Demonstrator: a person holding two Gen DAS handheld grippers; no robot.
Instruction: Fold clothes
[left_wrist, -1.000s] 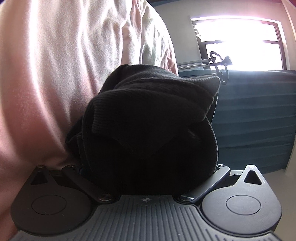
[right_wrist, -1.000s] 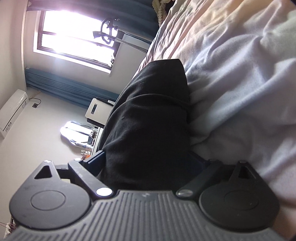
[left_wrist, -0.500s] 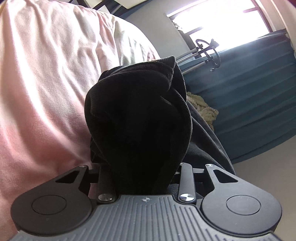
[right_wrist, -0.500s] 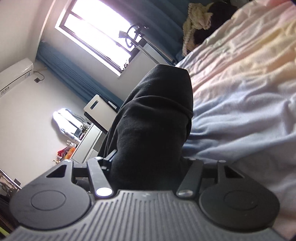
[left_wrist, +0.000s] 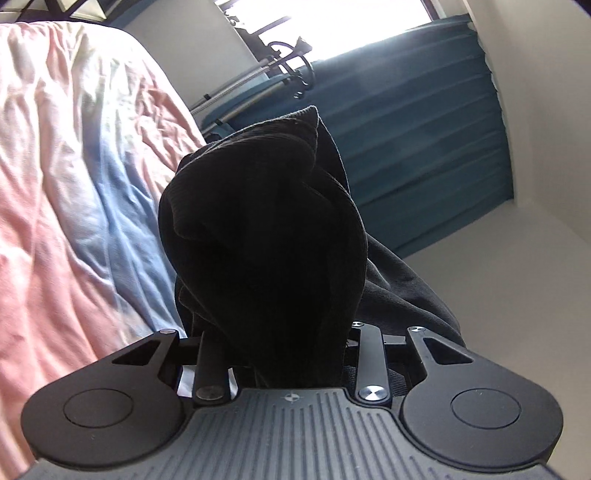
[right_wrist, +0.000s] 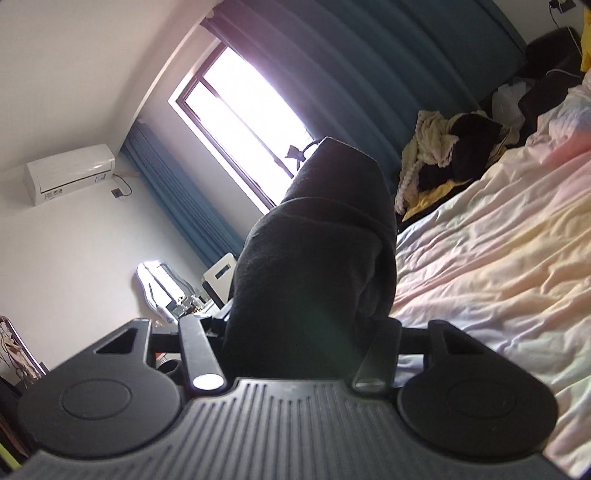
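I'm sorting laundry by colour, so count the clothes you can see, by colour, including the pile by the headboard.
Black: 2, the black garment both grippers hold and a black piece in the pile
Cream knit: 1
Yellow: 1
Total: 4

We note that the black garment (left_wrist: 266, 236) fills the space ahead of the left gripper (left_wrist: 280, 339) and the right gripper (right_wrist: 303, 332), blocking both forward paths. The rumpled bedsheet (right_wrist: 498, 266) offers broad bare surface on the right gripper's right. A heap of clothes (right_wrist: 450, 155) obstructs its far end. The blue curtain (left_wrist: 424, 147) bounds the room behind.
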